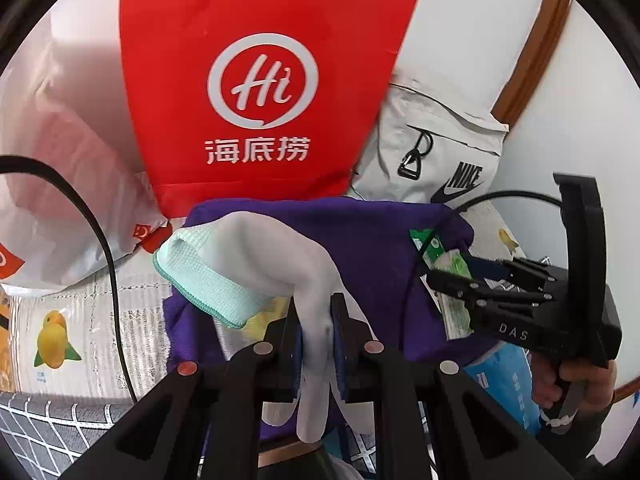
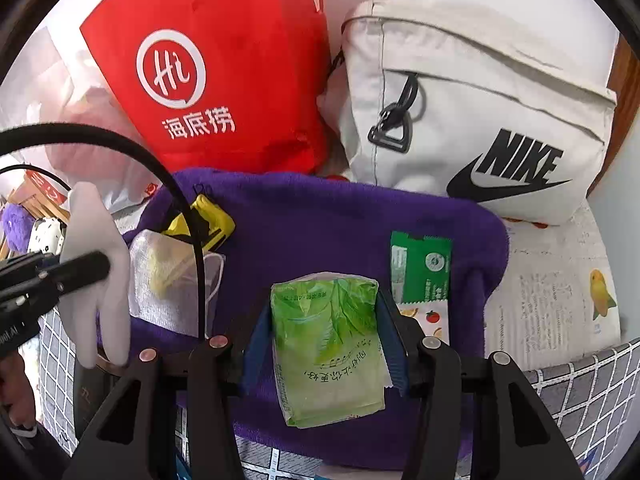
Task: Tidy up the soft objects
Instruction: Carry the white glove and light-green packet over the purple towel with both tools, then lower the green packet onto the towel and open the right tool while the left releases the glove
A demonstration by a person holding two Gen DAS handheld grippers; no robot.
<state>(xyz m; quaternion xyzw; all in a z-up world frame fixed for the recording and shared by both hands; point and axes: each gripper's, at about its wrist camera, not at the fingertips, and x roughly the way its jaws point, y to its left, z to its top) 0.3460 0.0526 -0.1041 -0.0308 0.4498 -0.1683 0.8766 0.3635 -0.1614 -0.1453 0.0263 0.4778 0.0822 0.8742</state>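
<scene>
A white glove is being held by the left gripper, whose fingers are being kept nearly closed on the glove's lower part, so that the cuff is lifted forward and the glove's own fingers are hanging down between the gripper arms. It is probably being carried clear of the pile so that it can be sorted apart from the rest. Just beneath its cuff, a folded mint-green cloth is being draped over the purple towel.

A green tissue pack is being bracketed by the right gripper; its blue-padded fingers are being held about half open, one along each long side of the pack. Whether the pads are actually pressing on the wrapper cannot be told. The pack seems to be taken lengthwise so that its soft sides can be squeezed evenly.

The purple towel is being used as the bed for the items: a green sachet is lying just beside the pack, and a mesh pouch with a yellow object is lying at the towel's left. Behind, a red Haidilao bag and a white Nike bag are being propped upright, possibly as containers.
</scene>
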